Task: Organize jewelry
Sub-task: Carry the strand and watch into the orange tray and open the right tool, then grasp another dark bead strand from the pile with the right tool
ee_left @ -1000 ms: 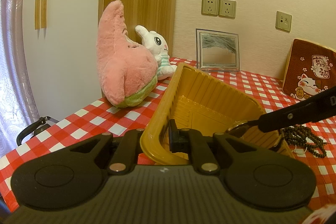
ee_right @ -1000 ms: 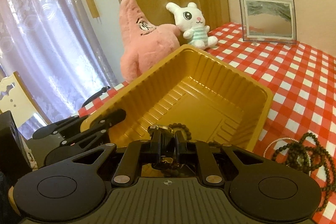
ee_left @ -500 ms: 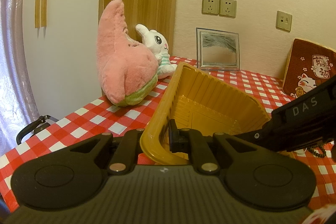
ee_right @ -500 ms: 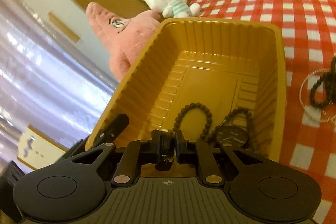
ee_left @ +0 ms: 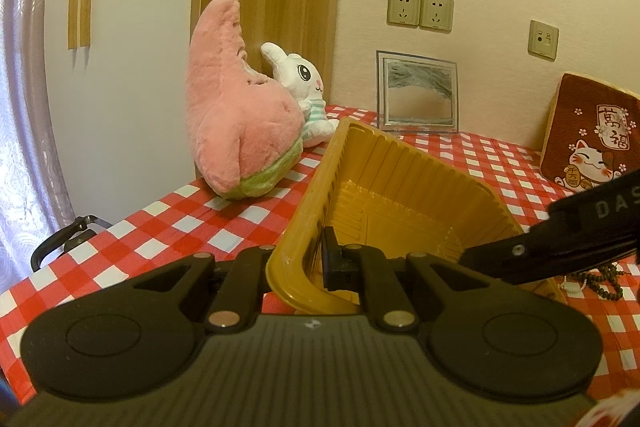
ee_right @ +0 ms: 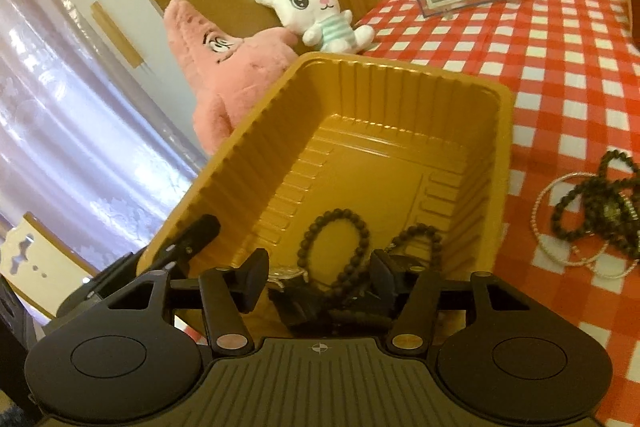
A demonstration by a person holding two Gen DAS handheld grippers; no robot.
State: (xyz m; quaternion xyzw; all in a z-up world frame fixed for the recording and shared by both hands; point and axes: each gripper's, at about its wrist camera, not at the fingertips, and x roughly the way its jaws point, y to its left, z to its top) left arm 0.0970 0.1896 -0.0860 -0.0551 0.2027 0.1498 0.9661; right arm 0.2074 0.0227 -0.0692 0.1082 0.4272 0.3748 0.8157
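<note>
Red-and-white checked tablecloth (ee_right: 560, 75) carries a ribbed golden plastic tray (ee_right: 400, 131), in which a dark beaded bracelet (ee_right: 340, 227) and more dark beads are seen. Its near rim is clamped by the left gripper (ee_left: 320, 263). Over the tray the right gripper (ee_right: 316, 279) has just been opening, nothing pressed between its fingers. Tangled dark bead strings and pearl bangles (ee_right: 592, 215) lie beside the tray

Right gripper (ee_right: 318, 277) jaws are just opening wide over tray (ee_right: 505, 155), nothing pinched between them now. Watch is no longer sitting at lower centre of right view; beads (ee_right: 334, 227) are lying loose on tray floor. Right view is rolling, table tilting toward upper right. In left view right gripper (ee_left: 560, 243) is showing larger at right edge.
</note>
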